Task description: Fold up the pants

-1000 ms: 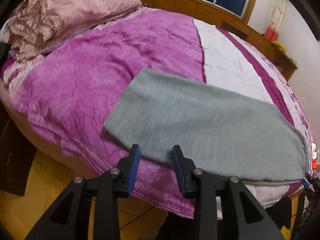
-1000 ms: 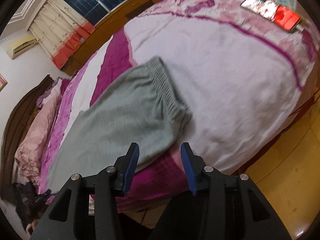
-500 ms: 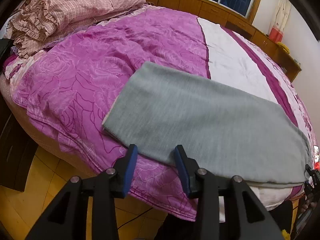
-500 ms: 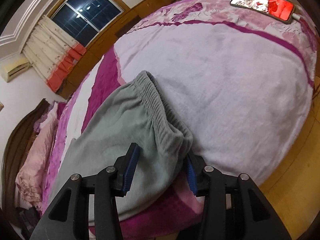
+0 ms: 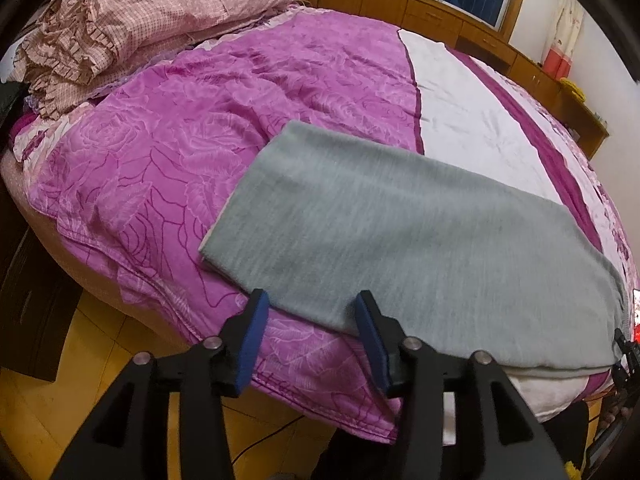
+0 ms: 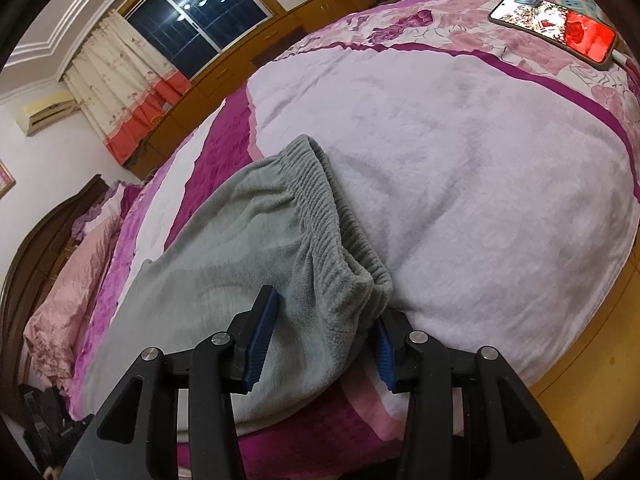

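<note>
Bed [image 5: 168, 168] bears gray pants [image 5: 400, 248] lengthwise along its near edge.

Bed [image 5: 168, 168], grey pants [image 5: 400, 240], phone [image 6: 554, 28]

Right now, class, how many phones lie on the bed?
1: the phone, screen lit, on the bed's floral border, far from the pants. Others may be hidden.
</note>
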A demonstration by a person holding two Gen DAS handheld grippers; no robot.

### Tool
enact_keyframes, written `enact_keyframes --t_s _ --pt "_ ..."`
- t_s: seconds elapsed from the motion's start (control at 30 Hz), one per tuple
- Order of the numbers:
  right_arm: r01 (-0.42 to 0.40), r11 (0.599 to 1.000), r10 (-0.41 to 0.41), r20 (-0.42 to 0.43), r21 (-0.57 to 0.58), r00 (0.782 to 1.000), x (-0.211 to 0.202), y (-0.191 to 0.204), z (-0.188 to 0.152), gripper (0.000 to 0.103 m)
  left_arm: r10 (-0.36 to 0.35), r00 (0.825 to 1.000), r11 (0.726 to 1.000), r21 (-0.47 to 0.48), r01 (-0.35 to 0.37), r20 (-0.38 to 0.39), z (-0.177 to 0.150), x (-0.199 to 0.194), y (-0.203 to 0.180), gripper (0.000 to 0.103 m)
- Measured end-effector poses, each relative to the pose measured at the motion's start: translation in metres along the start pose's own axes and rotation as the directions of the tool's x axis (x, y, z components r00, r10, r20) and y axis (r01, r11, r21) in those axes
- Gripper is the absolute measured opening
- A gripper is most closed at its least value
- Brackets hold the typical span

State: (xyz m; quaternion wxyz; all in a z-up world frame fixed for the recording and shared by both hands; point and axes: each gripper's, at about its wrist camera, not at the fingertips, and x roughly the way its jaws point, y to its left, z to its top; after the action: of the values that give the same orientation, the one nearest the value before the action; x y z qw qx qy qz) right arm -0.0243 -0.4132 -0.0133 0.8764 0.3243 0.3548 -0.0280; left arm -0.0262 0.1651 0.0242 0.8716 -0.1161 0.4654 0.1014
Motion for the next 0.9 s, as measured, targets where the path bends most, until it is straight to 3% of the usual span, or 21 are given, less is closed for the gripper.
enact_keyframes --t_s 0.1,0.47,0.6,0.9 --pt "0.009 1.000 -0.009 -0.010 -0.003 1.000 0.001 0.002 0.002 0.037 0.024 1.000 0.999 0.029 -0.024 0.006 0.000 -0.002 -0.004 0.062" --pt "0.050 0.998 -0.051 -0.050 -0.026 0.997 0.004 0.011 0.011 0.036 0.027 0.999 0.998 0.054 -0.026 -0.018 -0.005 -0.013 -0.009 0.063" --pt "0.127 0.985 -0.129 -0.016 -0.121 0.991 0.001 0.026 0.004 0.026 0.037 0.999 0.997 0.064 -0.036 -0.012 -0.005 -0.019 -0.012 0.063" --pt "0.068 0.995 -0.070 -0.018 -0.071 0.997 -0.008 0.019 0.007 0.011 0.045 0.999 0.994 0.096 -0.044 -0.001 -0.005 -0.032 -0.018 0.063"
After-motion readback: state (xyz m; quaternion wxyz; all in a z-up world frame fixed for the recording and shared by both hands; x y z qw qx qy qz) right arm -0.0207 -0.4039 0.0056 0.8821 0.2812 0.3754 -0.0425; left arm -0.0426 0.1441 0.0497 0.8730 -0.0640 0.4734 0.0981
